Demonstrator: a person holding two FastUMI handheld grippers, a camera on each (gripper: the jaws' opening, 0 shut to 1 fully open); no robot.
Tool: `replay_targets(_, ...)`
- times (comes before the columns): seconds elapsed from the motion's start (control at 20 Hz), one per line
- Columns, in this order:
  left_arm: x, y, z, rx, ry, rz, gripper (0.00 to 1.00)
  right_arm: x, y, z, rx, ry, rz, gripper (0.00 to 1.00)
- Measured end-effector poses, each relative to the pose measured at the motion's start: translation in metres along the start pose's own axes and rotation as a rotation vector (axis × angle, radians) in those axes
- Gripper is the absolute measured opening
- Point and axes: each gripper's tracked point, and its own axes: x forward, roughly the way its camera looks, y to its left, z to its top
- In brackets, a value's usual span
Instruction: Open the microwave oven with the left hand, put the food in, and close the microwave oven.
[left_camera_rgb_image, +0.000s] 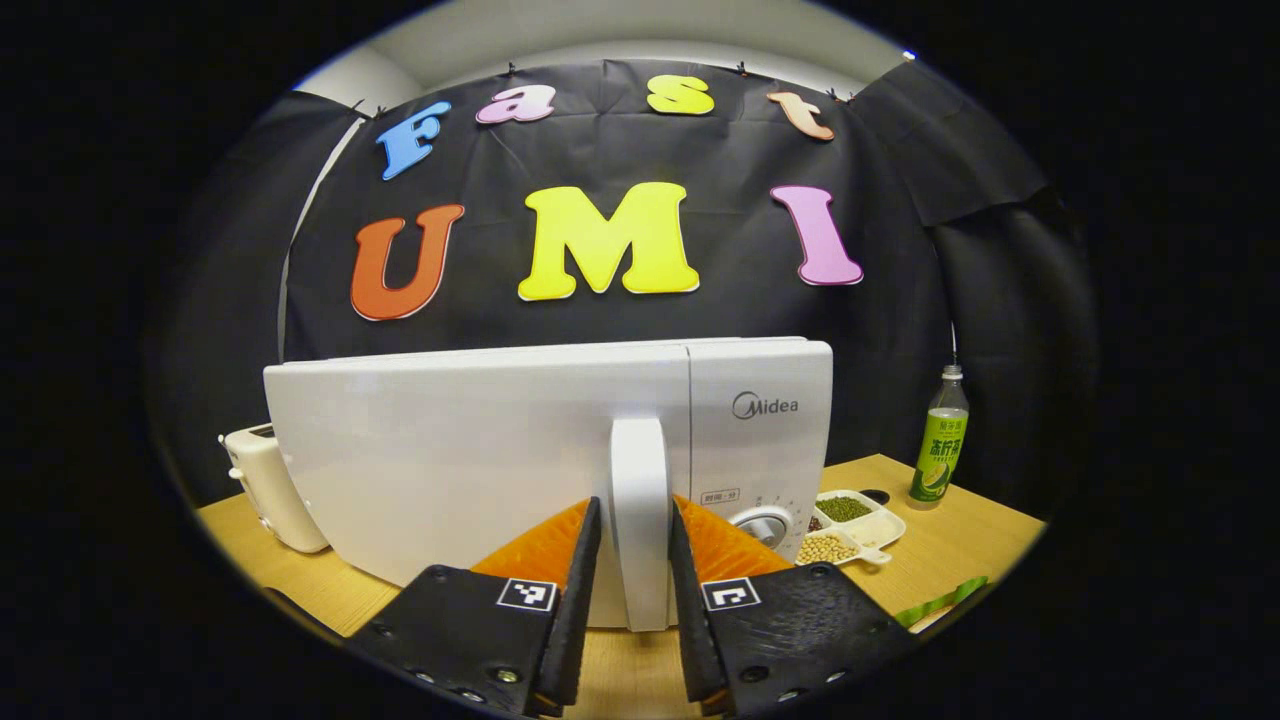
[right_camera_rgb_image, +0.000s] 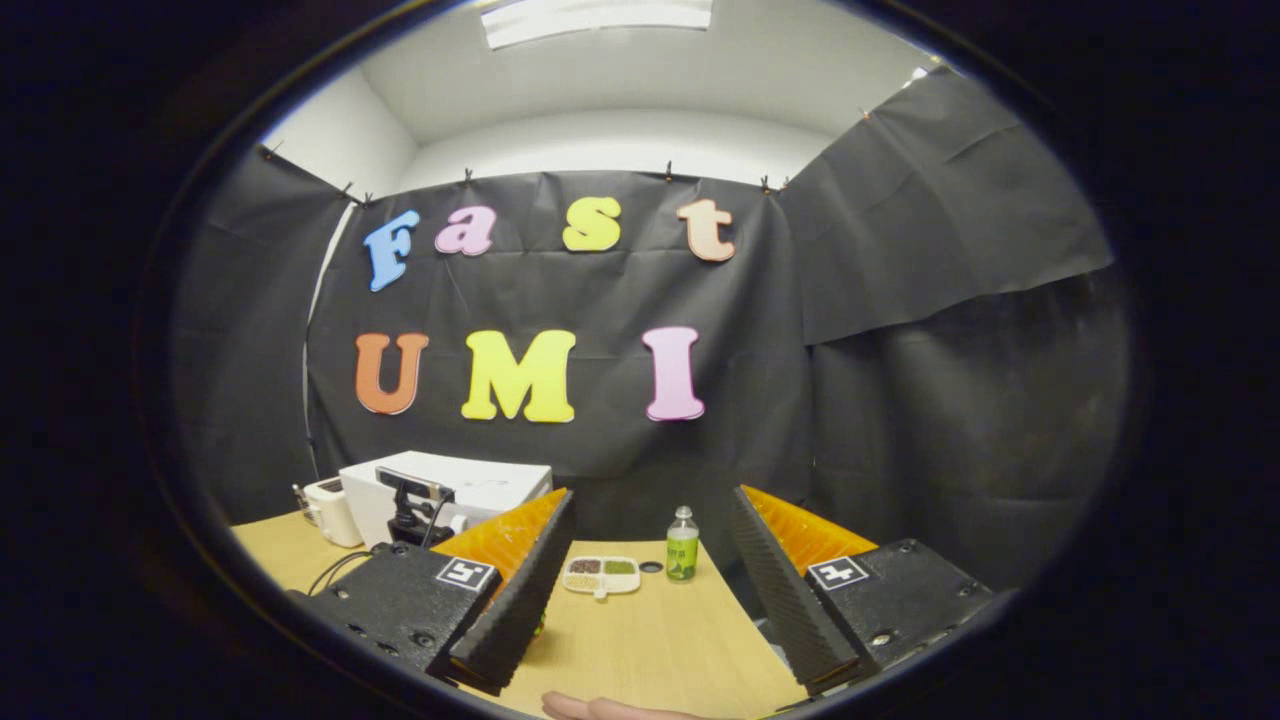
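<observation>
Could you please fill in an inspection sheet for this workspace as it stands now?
Surface: wooden table, level.
Job's things: white microwave, door closed; divided food tray of beans and grains on the table beside it.
Clutter: green bottle, upright; toaster beside the microwave.
Grippers: left gripper with a finger on each side of the door handle; right gripper open, holding nothing.
Cables: one black cable on the table.
Surroundings: black cloth wall.

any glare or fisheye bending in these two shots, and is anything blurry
Left gripper view: the microwave bows outward from fisheye bending, its white door evenly lit with no hard glare; the handle between the left hand-held gripper fingers is sharp. Right gripper view: ceiling light blows out; bottle small but clear.
</observation>
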Motion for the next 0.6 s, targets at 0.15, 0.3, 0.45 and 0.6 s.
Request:
replay_targets(0.15, -0.006, 0.002, 0.001, -0.029, 0.018, -0.019, 0.15, -0.007, 0.0, -0.002, -0.008, 0.015, 0.003, 0.99)
replay_targets(0.3, -0.007, -0.002, 0.0, -0.054, 0.02, -0.061, 0.15, -0.014, -0.008, -0.004, -0.003, 0.029, -0.01, 0.98)
replay_targets(0.45, -0.011, 0.002, 0.002, -0.039, 0.025, -0.055, 0.01, -0.018, -0.014, -0.007, -0.006, 0.032, -0.028, 0.98)
replay_targets(0.6, -0.03, 0.002, -0.001, -0.042, 0.019, -0.074, 0.01, -0.023, -0.015, -0.005, -0.005, 0.024, -0.028, 0.98)
